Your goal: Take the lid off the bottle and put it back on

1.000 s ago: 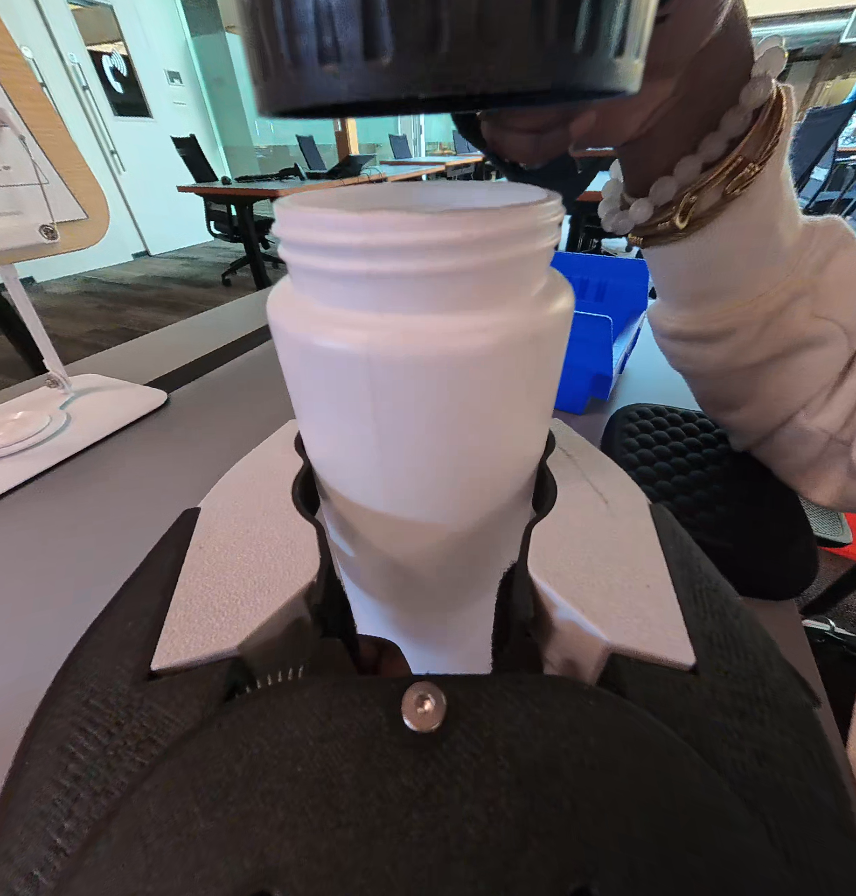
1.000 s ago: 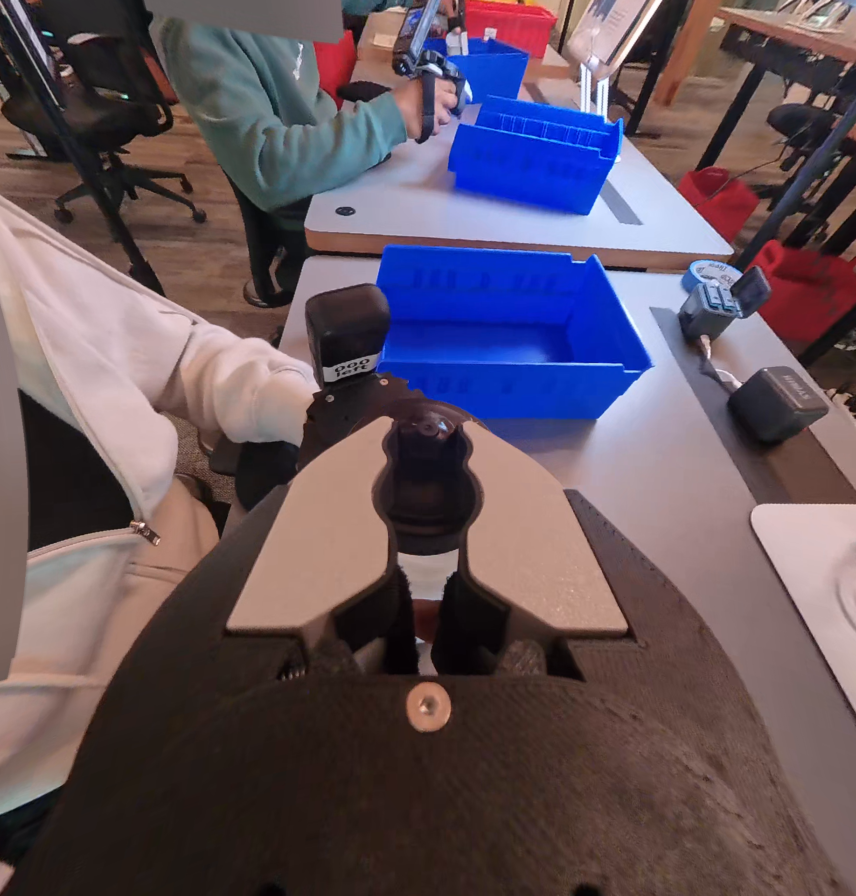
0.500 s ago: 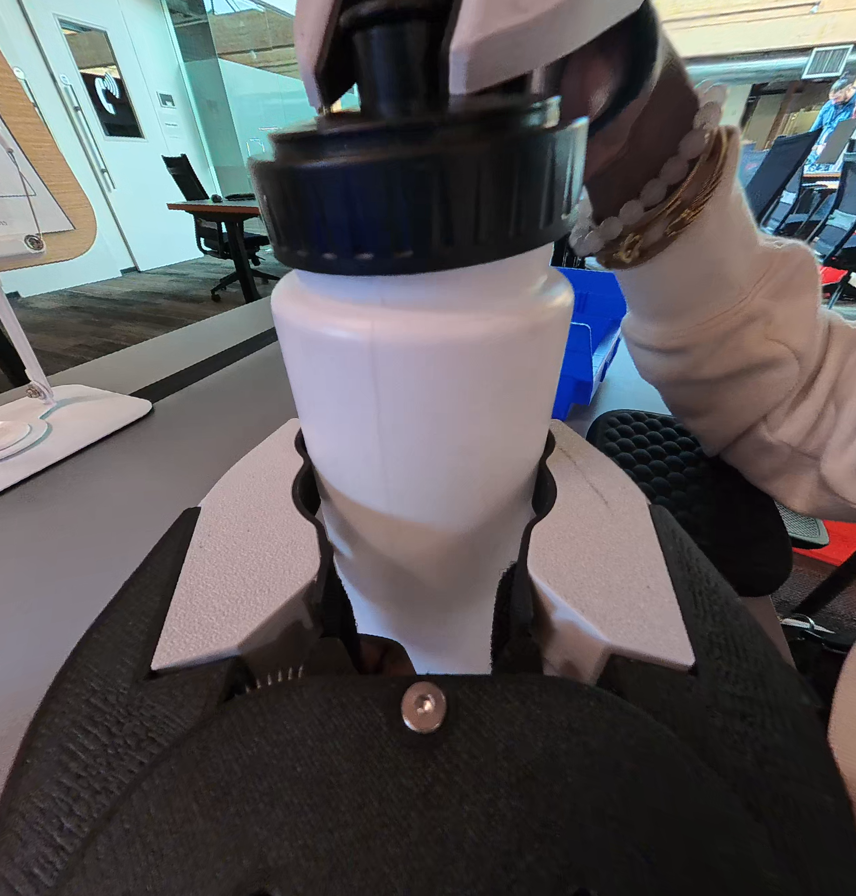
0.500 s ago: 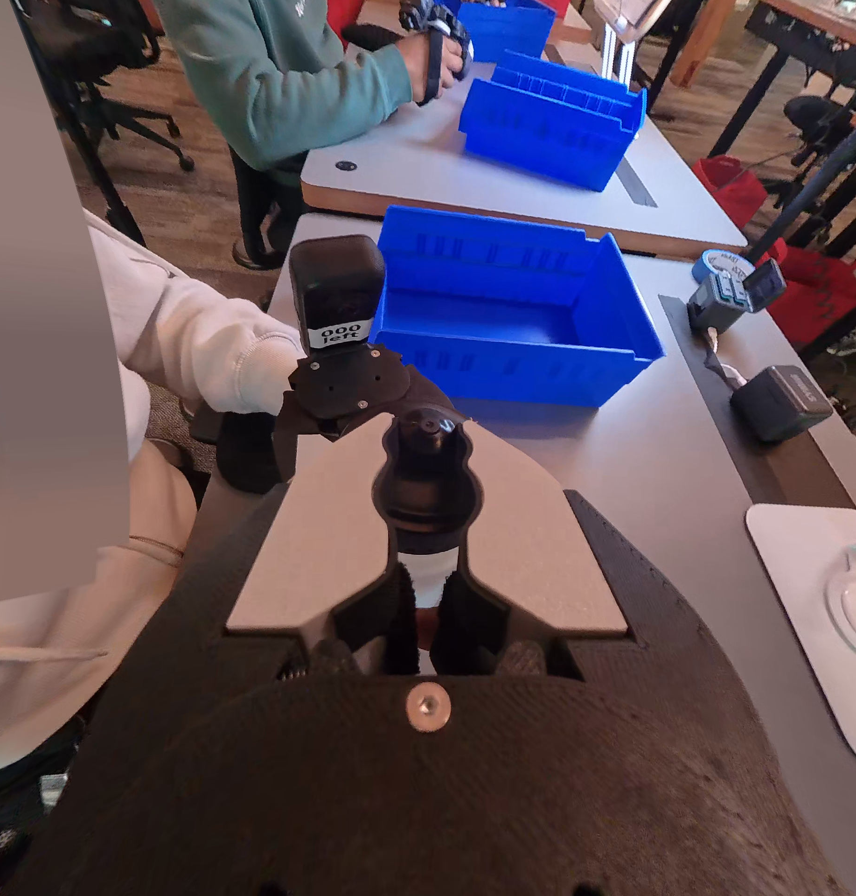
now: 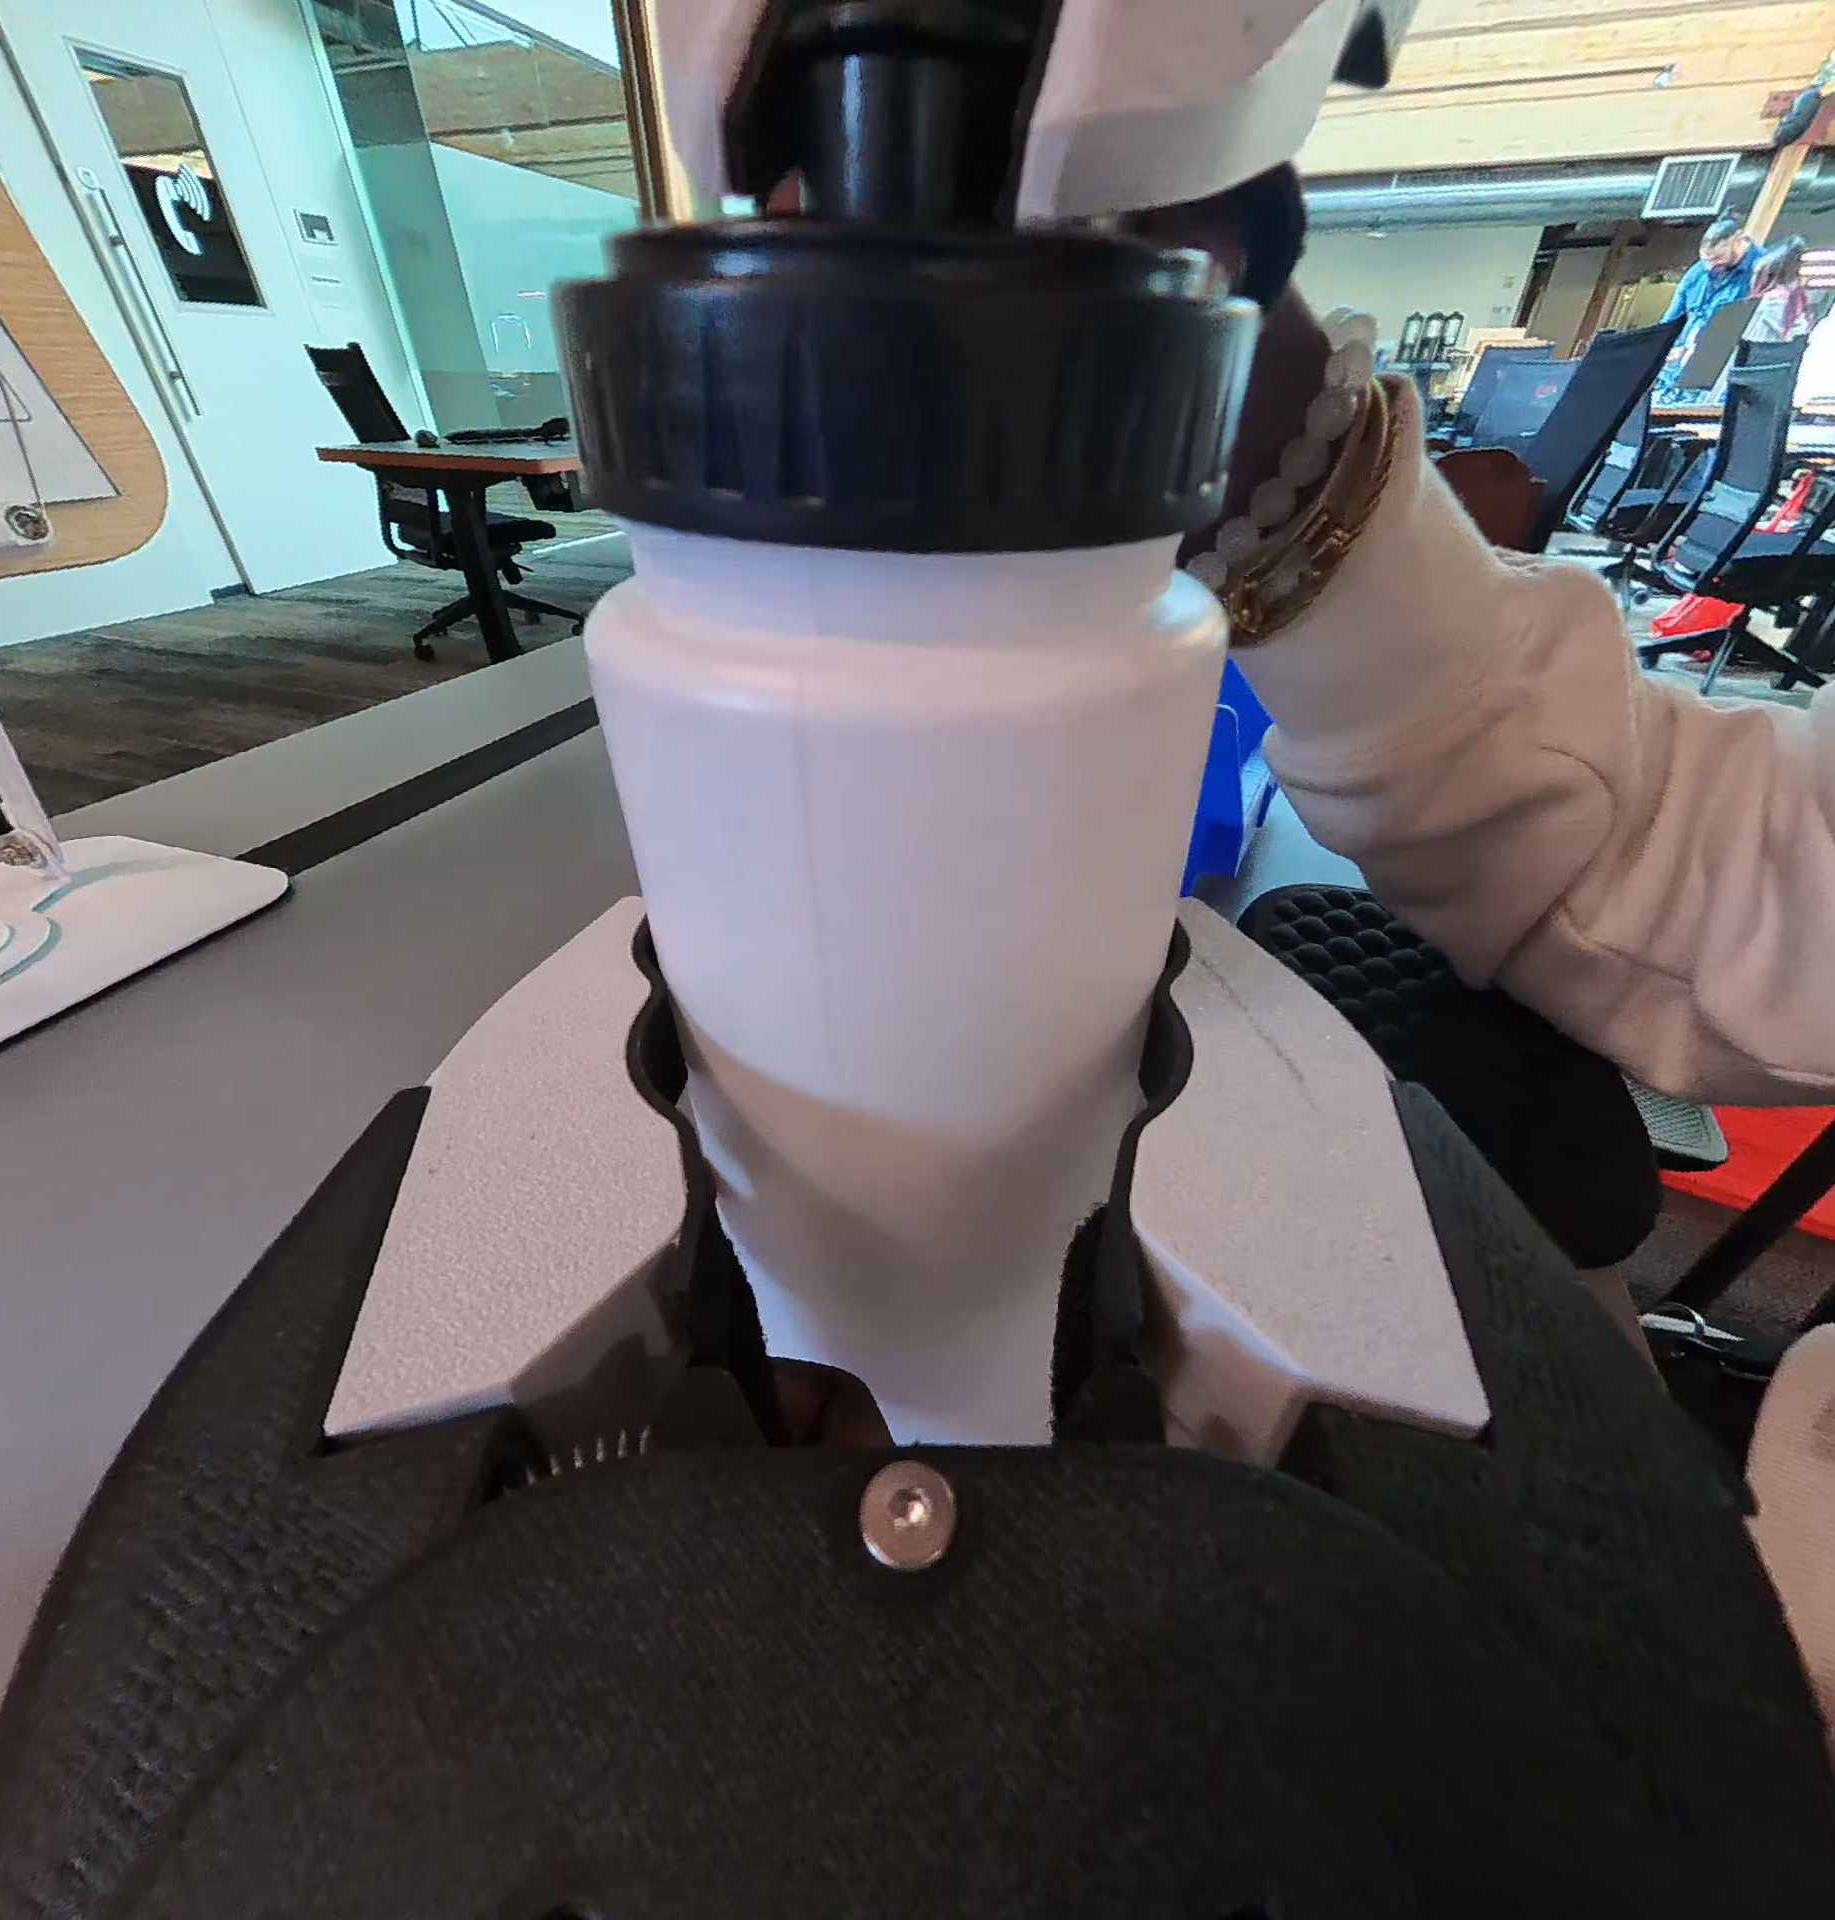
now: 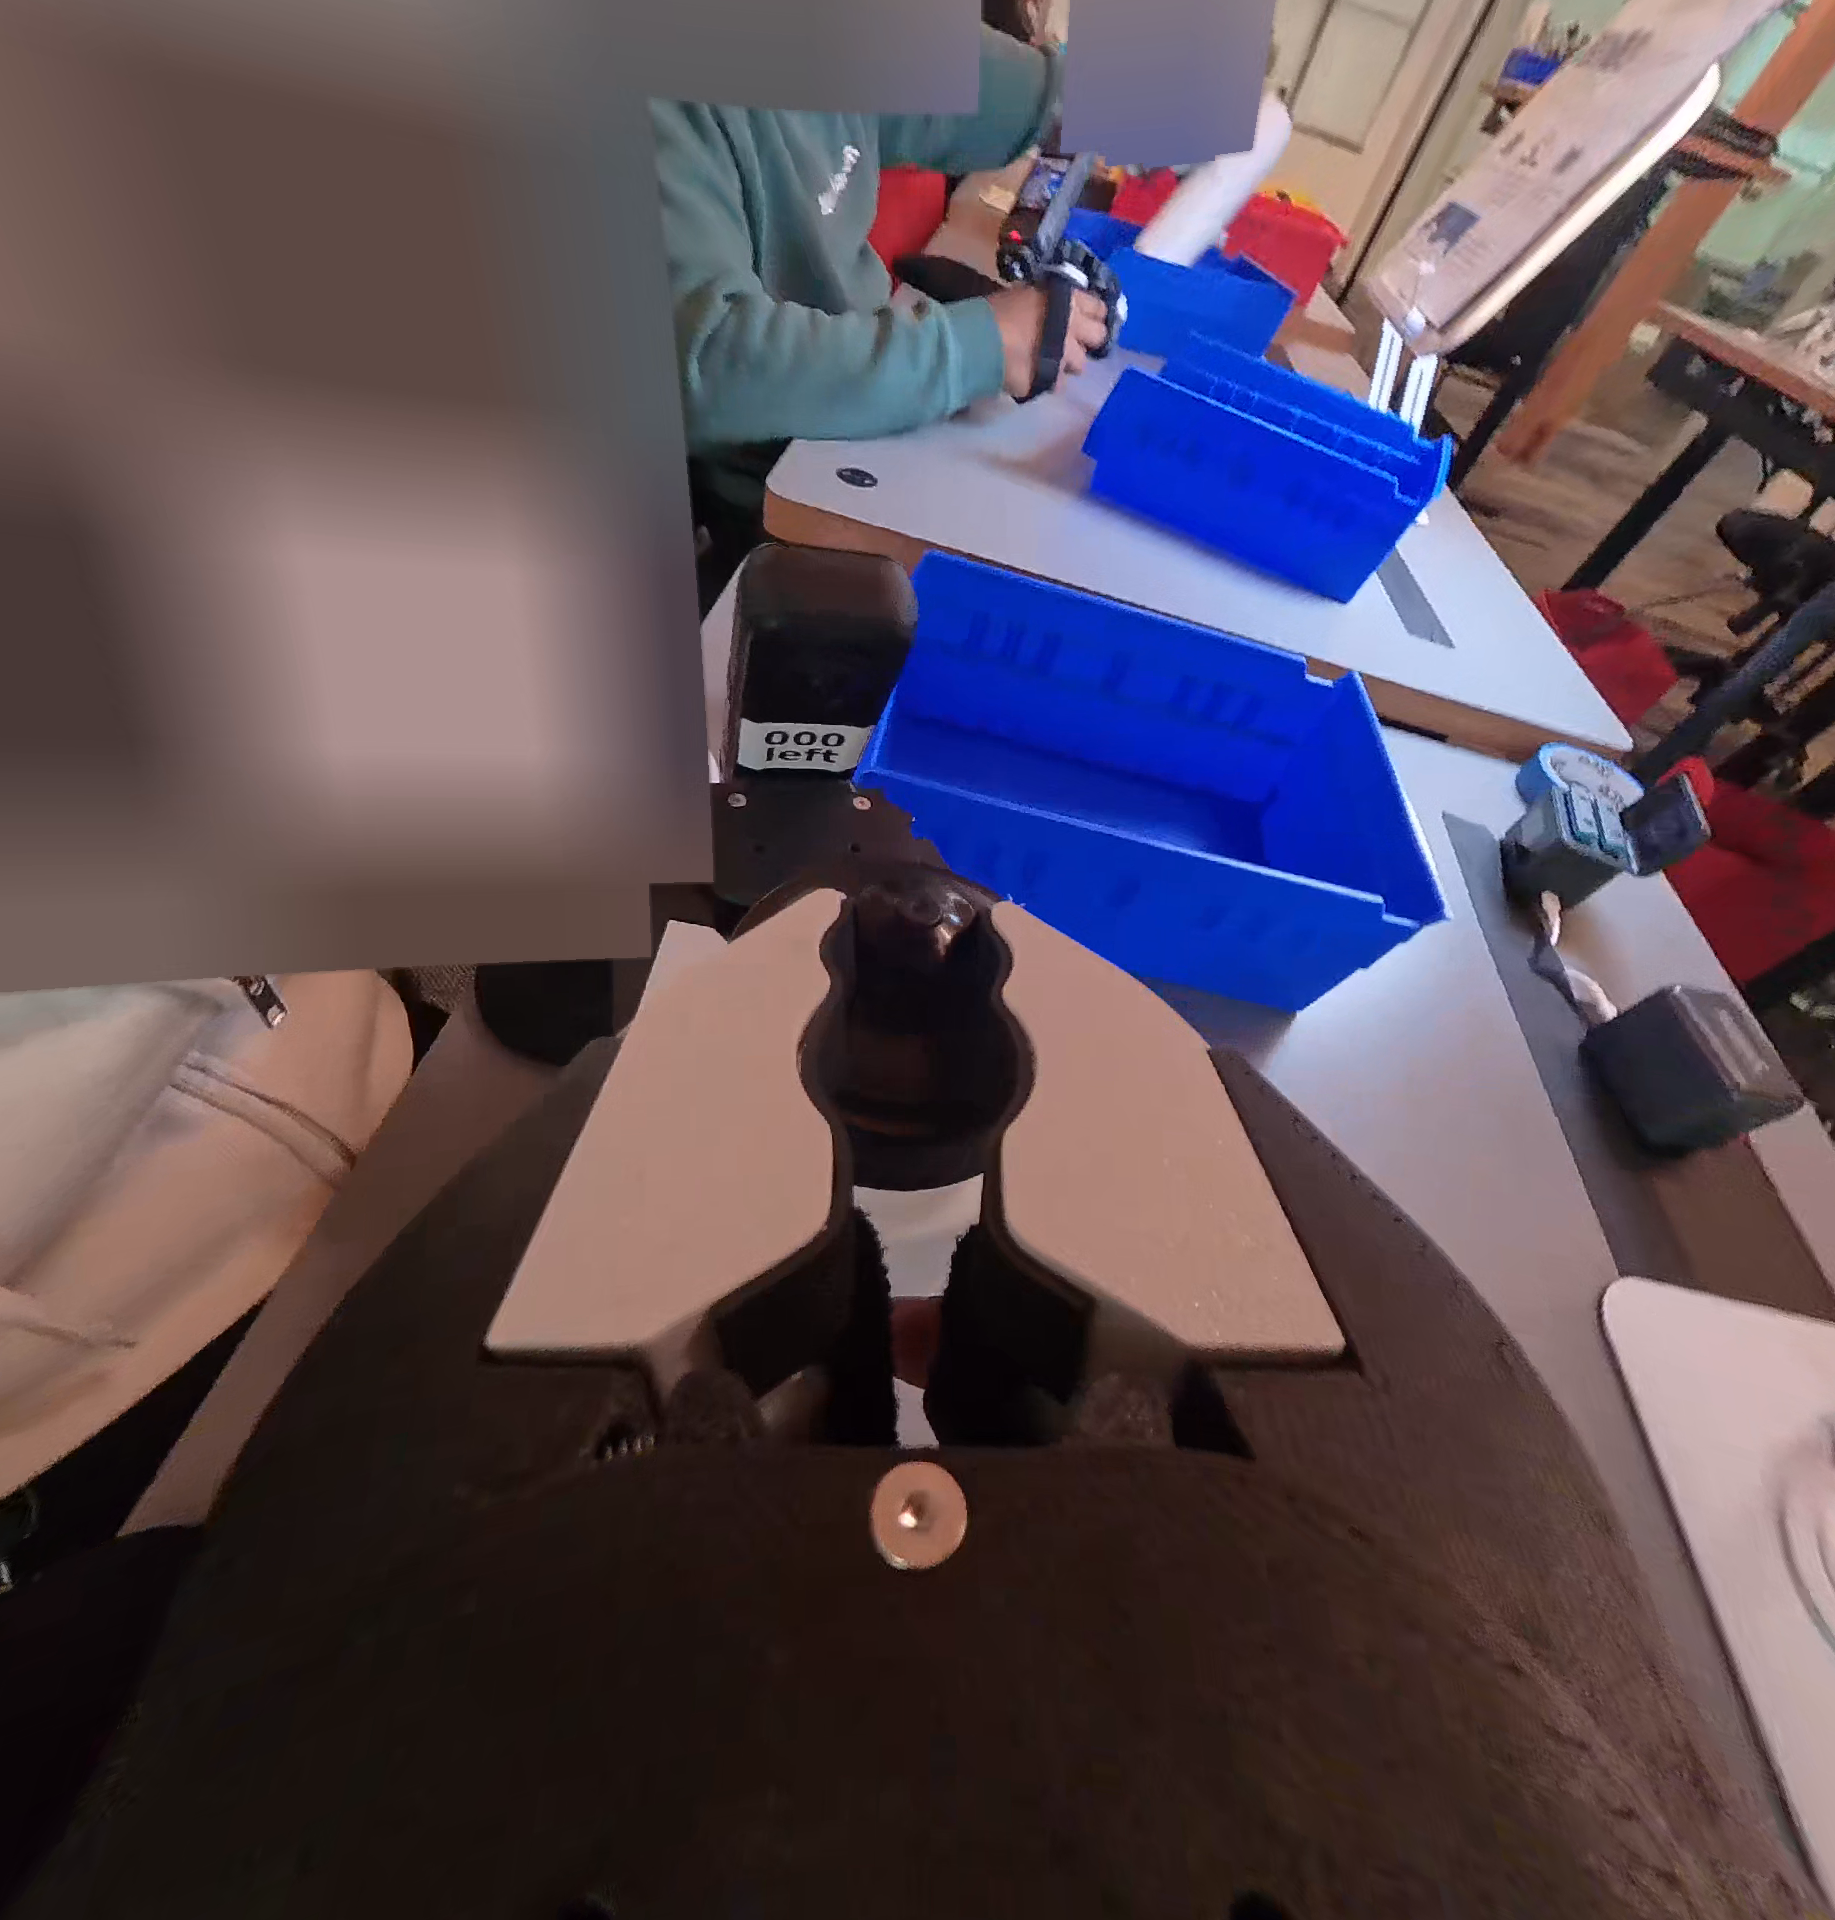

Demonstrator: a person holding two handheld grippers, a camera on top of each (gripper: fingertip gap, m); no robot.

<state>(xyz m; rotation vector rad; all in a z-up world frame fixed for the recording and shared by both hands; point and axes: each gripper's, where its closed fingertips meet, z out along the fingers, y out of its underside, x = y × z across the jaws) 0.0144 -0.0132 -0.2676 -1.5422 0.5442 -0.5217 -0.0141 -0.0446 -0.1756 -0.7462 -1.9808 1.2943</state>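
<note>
On the bottle's neck: black lid (image 5: 908,400) sits.
Left gripper (image 5: 908,997): clamps white bottle (image 5: 897,821).
Right gripper (image 6: 918,997): pinches lid's spout.

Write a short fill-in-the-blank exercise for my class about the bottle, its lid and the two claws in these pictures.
1. The left claw is clamped around the white ____.
2. The lid on top of the bottle is ____ in colour.
3. The right claw grips the lid by its ____.
4. The open bin on the table behind is ____.

Missing words: bottle; black; spout; blue
</note>
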